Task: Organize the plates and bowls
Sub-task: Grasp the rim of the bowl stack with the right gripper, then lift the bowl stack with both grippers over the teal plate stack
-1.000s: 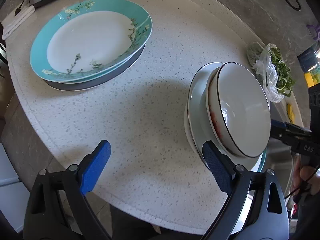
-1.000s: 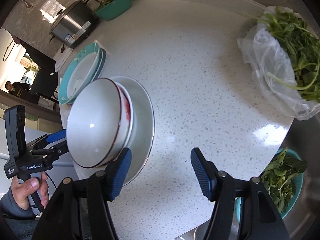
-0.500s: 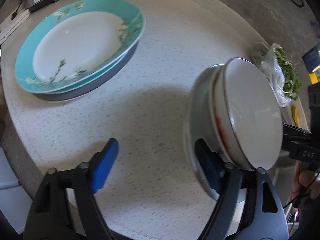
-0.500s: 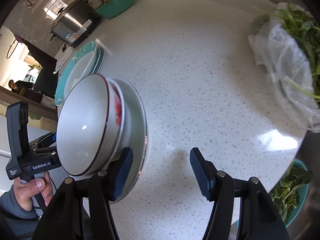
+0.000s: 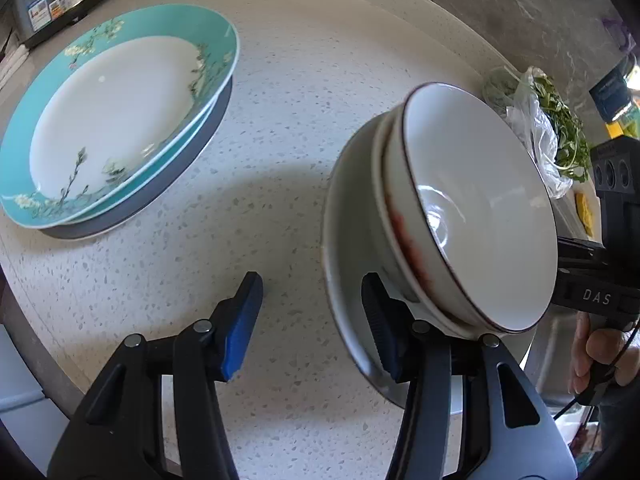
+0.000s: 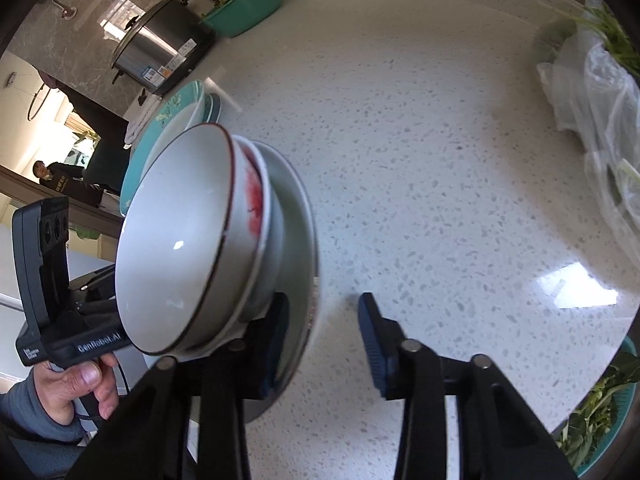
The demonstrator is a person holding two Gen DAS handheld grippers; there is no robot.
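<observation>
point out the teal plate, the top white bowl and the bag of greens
teal plate [image 5: 120, 116]: left wrist view, on its white centre.
top white bowl [image 5: 480, 208]: left wrist view, on its inner wall.
bag of greens [image 6: 600, 92]: right wrist view, on the clear plastic.

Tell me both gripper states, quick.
Left gripper: open, jaws just been closing, grey plate rim between them, not yet pinched.
Right gripper: open, jaws just been closing, same plate's rim between them, not pinched.
</observation>
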